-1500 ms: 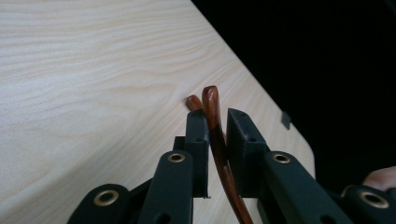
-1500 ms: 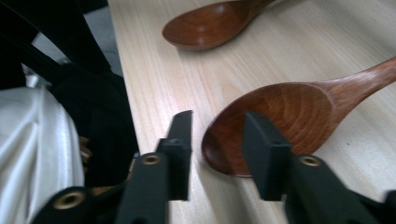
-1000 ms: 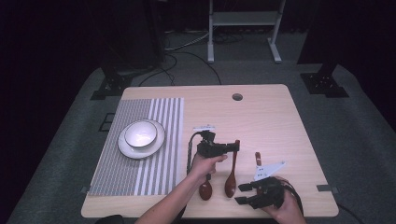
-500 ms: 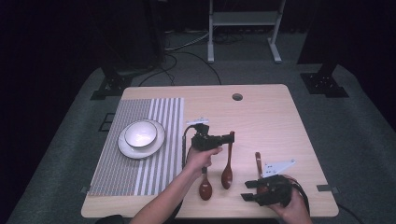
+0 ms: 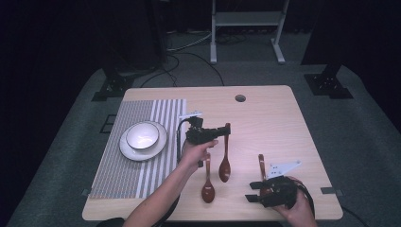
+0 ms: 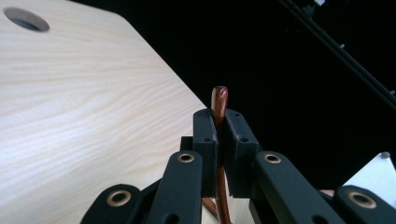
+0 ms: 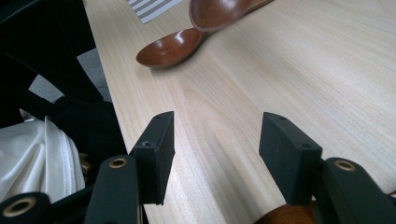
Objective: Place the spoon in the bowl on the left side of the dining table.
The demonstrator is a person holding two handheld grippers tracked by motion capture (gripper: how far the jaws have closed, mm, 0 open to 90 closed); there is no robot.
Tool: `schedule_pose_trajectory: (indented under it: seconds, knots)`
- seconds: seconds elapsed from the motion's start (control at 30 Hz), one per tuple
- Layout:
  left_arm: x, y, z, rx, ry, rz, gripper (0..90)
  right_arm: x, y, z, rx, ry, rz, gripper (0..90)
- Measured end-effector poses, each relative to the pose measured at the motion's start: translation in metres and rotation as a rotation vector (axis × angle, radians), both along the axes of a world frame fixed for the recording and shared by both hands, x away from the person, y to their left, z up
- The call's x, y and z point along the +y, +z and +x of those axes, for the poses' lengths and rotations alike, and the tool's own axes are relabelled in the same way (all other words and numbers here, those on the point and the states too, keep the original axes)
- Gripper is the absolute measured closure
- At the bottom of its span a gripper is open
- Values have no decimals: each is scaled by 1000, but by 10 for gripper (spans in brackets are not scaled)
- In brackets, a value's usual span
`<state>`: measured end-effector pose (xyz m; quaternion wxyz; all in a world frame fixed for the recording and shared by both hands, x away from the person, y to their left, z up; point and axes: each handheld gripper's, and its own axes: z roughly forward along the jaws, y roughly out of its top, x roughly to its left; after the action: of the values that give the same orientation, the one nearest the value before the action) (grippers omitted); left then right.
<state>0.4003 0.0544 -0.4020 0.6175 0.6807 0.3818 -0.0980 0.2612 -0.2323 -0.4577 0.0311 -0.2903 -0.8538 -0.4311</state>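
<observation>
My left gripper point(image 5: 226, 130) is shut on the handle of a brown wooden spoon point(image 5: 224, 163), which hangs bowl-down just above the table. In the left gripper view the handle tip point(image 6: 218, 99) sticks up between the pressed pads of that gripper point(image 6: 217, 133). A second spoon point(image 5: 207, 187) lies flat on the table beside it, and its bowl point(image 7: 170, 49) appears in the right gripper view. My right gripper point(image 5: 251, 191) rests near the front edge, open, with bare wood between its jaws point(image 7: 215, 140). A third spoon point(image 5: 261, 165) lies partly under it.
A striped placemat point(image 5: 142, 118) covers the table's left side, with a white bowl point(image 5: 142, 135) on a white plate point(image 5: 161, 144). A cable hole point(image 5: 240, 98) sits near the far edge. The table's front edge point(image 5: 213, 218) runs close to the right gripper.
The left gripper has risen and drifted toward the far left, carrying its spoon up from the table. The right gripper has stayed in place.
</observation>
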Motion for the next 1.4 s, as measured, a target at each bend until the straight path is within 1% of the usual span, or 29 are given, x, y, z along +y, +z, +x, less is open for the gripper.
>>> schedule_pose_trajectory:
  seconds: [0.03, 0.07, 0.1, 0.27, 0.47, 0.53, 0.57, 0.77, 0.97, 1.03, 1.1, 1.2, 1.23, 1.27, 1.3, 1.33, 1.4]
  knots:
    - [4, 4, 1, -9, 8, 3, 846, -1, 0, 0, 0, -2, 3, 437]
    - [4, 4, 1, -9, 8, 3, 846, -1, 0, 1, 0, -3, 2, 435]
    - [8, 8, 3, -16, 16, 11, 846, -1, 0, 1, 1, -4, 2, 432]
    - [18, 16, 7, -29, 40, 14, 846, -3, -1, 1, 5, -11, 4, 419]
    - [28, 21, 11, -29, 59, 2, 846, -5, 0, 2, 5, -20, 11, 413]
    - [32, 23, 13, -18, 65, -19, 846, -6, 0, 1, 6, -25, 14, 413]
    - [36, 25, 15, -22, 70, -17, 846, -6, 0, 1, 6, -25, 14, 413]
    - [47, 32, 18, -35, 91, -18, 846, -7, -1, 2, 7, -24, 11, 412]
    - [56, 39, 20, -51, 115, -8, 846, -6, -2, 3, 10, -25, 10, 412]
    - [62, 42, 22, -57, 129, -3, 846, -6, -2, 3, 11, -26, 11, 412]
    - [65, 43, 23, -57, 136, 1, 846, -6, -2, 3, 11, -26, 11, 412]
    - [74, 46, 27, -58, 161, 0, 846, -6, -2, 4, 11, -26, 11, 412]
    - [74, 46, 27, -58, 161, 0, 845, -6, -2, 4, 11, -26, 11, 412]
    - [79, 48, 29, -59, 174, 3, 846, -7, -2, 4, 8, -26, 12, 412]
    - [79, 48, 29, -59, 174, 3, 846, -7, -2, 4, 9, -28, 12, 412]
    - [84, 49, 30, -59, 190, 4, 846, -7, -2, 4, 10, -30, 12, 412]
    - [89, 49, 32, -60, 203, 19, 846, -8, -1, 4, 10, -32, 12, 412]
